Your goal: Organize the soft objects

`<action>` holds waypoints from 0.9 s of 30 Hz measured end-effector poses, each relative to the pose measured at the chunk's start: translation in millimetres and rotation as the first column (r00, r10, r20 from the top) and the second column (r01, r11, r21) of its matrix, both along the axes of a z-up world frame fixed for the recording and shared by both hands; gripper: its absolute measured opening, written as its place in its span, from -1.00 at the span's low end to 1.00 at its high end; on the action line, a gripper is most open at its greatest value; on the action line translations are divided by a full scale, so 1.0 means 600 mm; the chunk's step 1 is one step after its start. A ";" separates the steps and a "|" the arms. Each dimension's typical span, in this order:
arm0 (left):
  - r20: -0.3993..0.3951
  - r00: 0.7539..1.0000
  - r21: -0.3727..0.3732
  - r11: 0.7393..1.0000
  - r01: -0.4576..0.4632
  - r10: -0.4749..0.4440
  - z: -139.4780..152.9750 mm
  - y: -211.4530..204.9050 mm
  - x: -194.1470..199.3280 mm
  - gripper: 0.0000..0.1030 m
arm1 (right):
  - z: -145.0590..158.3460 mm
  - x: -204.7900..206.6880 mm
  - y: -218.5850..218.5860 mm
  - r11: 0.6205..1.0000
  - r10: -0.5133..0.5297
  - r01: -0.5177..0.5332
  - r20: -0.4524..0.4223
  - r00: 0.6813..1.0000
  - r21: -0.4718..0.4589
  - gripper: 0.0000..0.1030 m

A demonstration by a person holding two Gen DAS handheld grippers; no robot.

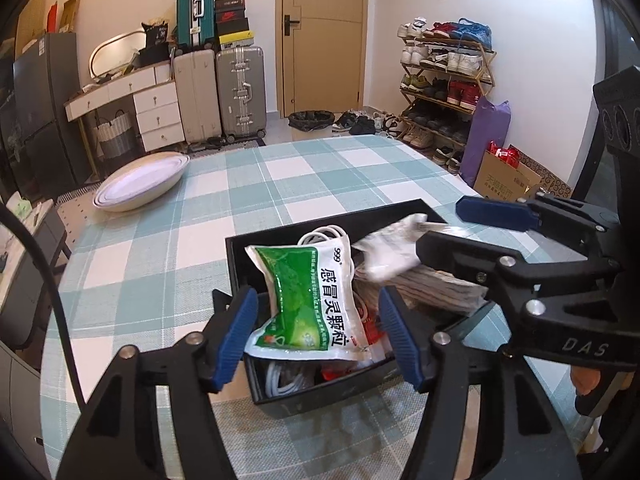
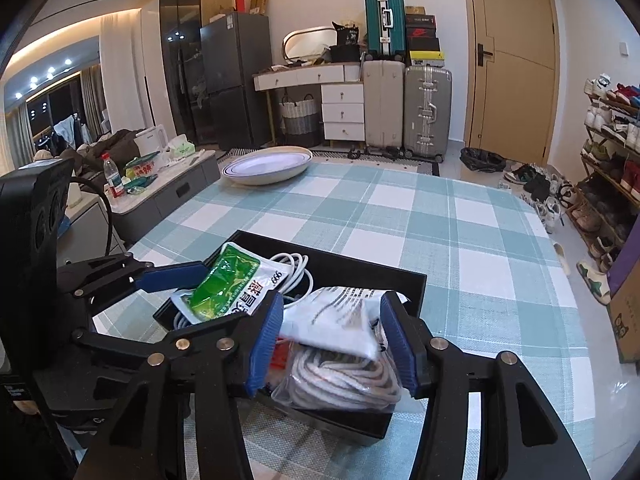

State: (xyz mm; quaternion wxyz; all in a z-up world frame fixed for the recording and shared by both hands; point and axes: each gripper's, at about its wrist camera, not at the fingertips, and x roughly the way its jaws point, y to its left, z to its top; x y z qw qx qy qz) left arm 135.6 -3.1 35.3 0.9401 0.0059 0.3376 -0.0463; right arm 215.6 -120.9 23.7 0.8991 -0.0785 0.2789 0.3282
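Grippers are hovering over the black tray (image 1: 240, 256): the left gripper (image 1: 316, 336) is standing open around the green sachet (image 1: 304, 300), pads apart from it; the right gripper (image 2: 332, 340) is gaping astride the white cloth (image 2: 340, 320), above bagged rope (image 2: 340, 380). Farther off, a bowl (image 2: 268, 166) is sitting on the checked table (image 2: 420, 216).

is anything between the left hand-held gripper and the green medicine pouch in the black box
Nothing visible. The green pouch lies between the open jaws of the left hand-held gripper, atop the clutter in the black box; the pads are not pressing it.
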 end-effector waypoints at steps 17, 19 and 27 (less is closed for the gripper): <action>0.206 0.978 0.016 0.999 -0.030 0.026 0.058 0.027 -0.122 1.00 | 0.043 -0.106 -0.075 0.993 0.020 -0.034 0.122 0.992 0.110 0.99; 0.206 0.978 0.016 0.999 -0.039 0.034 0.052 0.030 -0.127 1.00 | 0.038 -0.115 -0.080 0.992 0.017 -0.034 0.132 0.991 0.123 0.99; 0.220 0.971 -0.001 0.995 -0.100 0.098 0.013 0.037 -0.133 1.00 | 0.009 -0.129 -0.088 0.989 0.013 -0.035 0.155 0.988 0.144 0.99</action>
